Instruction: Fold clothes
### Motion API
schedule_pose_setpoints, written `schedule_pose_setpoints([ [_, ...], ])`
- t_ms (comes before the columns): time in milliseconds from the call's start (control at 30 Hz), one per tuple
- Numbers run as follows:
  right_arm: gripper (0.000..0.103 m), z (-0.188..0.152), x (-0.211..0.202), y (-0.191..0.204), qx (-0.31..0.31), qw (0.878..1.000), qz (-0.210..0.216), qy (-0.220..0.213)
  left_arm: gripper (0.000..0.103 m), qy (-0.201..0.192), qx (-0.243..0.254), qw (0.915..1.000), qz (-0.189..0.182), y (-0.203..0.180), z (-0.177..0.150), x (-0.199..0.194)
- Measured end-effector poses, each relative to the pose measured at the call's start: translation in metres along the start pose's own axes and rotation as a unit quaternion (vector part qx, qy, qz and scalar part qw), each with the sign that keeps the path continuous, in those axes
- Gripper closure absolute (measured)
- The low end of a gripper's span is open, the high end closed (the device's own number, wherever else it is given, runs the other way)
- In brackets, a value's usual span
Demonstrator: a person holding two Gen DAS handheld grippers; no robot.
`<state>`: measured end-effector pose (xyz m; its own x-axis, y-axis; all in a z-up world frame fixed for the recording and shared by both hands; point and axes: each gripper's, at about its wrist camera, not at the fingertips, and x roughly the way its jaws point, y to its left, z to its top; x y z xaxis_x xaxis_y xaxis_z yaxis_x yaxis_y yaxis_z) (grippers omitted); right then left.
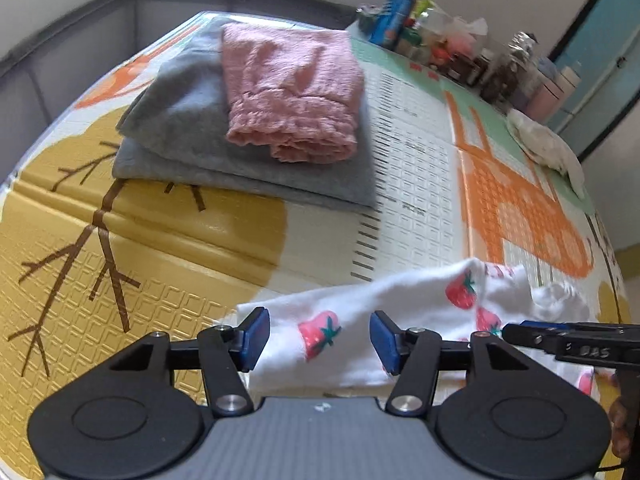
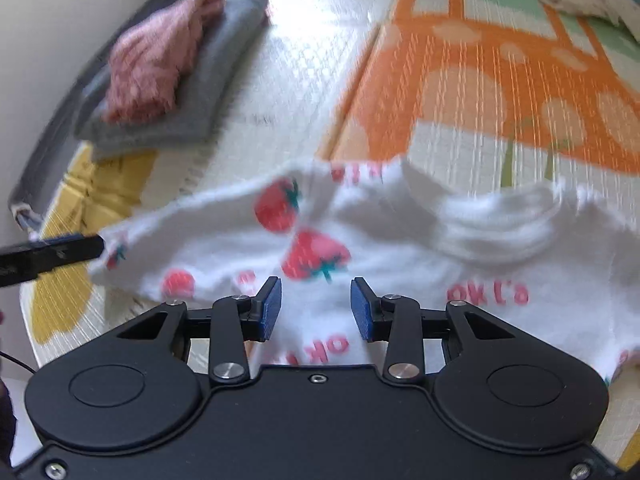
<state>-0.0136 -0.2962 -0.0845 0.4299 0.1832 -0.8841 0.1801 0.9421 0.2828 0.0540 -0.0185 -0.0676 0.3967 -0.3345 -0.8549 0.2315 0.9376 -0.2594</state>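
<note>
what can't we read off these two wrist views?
- Right wrist view: motion blur smears the strawberry shirt, so its pink lettering is unreadable.
- Both views: the tool bodies hide the shirt's near edge.
- Left wrist view: the clutter on the mat is too small to identify.
- Left wrist view: right tool cut off by the edge.
</note>
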Motion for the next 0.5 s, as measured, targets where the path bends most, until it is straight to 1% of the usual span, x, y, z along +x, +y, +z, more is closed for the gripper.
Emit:
schedule_pose_setpoints([
  [33,0.067,0.004,-0.002,0.001,-0.001,1.0,0.0,-0.005,0.045,0.001,-0.006,1.0,0.0,0.002,0.002,0.004],
  [133,0.067,0.016,0.001,0.005,-0.002,1.0,0.001,-0.01,0.052,0.015,-0.023,0.9996,0.008,0.006,0.004,0.019],
  [200,0.067,0.024,0.006,0.007,-0.001,1.0,0.0,-0.009,0.062,0.029,-0.037,0.9988,0.011,0.01,0.003,0.027],
  [233,0.067,0.026,0.01,0.009,0.0,1.0,-0.001,-0.007,0.064,0.033,-0.044,0.9984,0.016,0.012,0.003,0.03],
  [267,0.067,0.028,0.013,0.009,0.0,1.0,-0.001,-0.004,0.069,0.036,-0.051,0.9978,0.022,0.014,0.002,0.033],
  [367,0.067,0.031,0.023,0.011,0.003,1.0,-0.006,0.002,0.07,0.034,-0.073,0.9966,0.017,0.021,0.001,0.032],
  [500,0.067,0.03,0.034,0.011,0.007,1.0,-0.013,0.007,0.069,0.031,-0.084,0.9958,0.021,0.027,0.004,0.029],
])
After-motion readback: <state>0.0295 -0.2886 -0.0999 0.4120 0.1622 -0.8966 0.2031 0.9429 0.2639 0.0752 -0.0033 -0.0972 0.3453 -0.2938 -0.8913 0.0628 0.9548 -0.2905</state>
